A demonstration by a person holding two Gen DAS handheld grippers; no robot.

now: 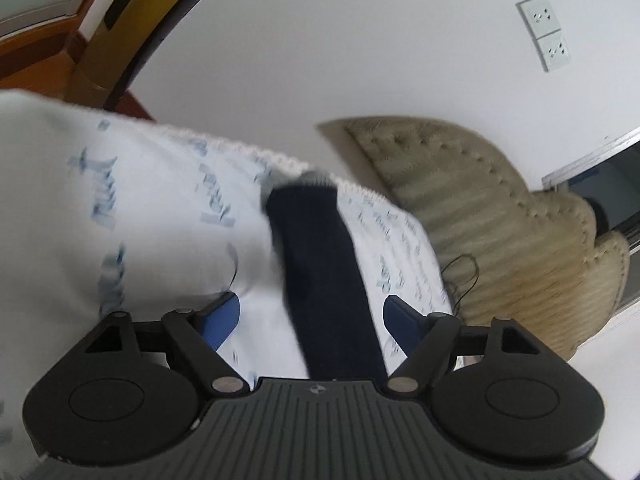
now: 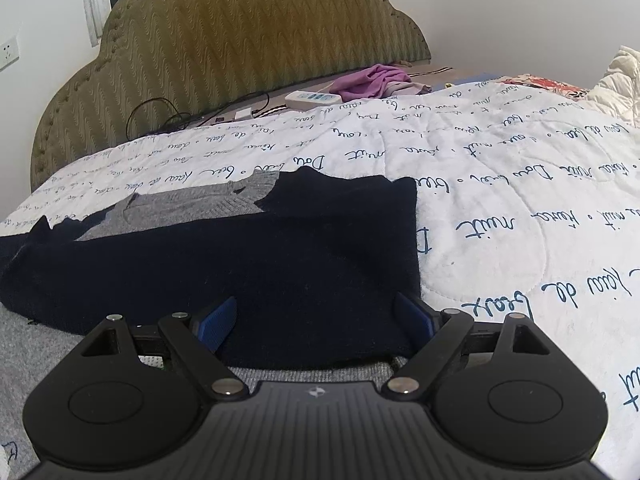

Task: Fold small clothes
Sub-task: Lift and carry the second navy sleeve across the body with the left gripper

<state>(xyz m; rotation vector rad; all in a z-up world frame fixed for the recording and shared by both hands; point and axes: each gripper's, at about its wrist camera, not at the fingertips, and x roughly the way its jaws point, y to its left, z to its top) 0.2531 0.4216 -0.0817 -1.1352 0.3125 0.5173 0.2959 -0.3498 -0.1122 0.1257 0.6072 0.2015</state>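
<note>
Both grippers are seen spread wide with nothing pinched: the left gripper (image 1: pixel 311 316) hangs over a dark strip of the garment, its pads clear of the cloth on either side, and the right gripper (image 2: pixel 314 322) is poised low over the near edge of the sweater (image 2: pixel 248 264), jaws released, the cloth between them but not squeezed.

Taken from largest down, the quilt (image 2: pixel 500 184) is laid across the bed and everything is placed against it. On the quilt, towards its near side, the navy-and-grey sweater is spread, its navy panel already doubled over the grey part, so a fold is judged to be partly made. A grey edge is seen just under the right gripper, at the near hem.

Next, a fresh grip on an edge is called for: the dark strip in the left view, blurred and likely a sleeve or folded side, would need to be pinched and carried across, while the near hem is caught by the right.

Plenty of open quilt is left to the right of the sweater. Beyond the quilt's far edge, a power strip (image 2: pixel 314 98), cables and purple cloth (image 2: pixel 374 80) are lying below the headboard (image 2: pixel 224 40), well apart from the work.
</note>
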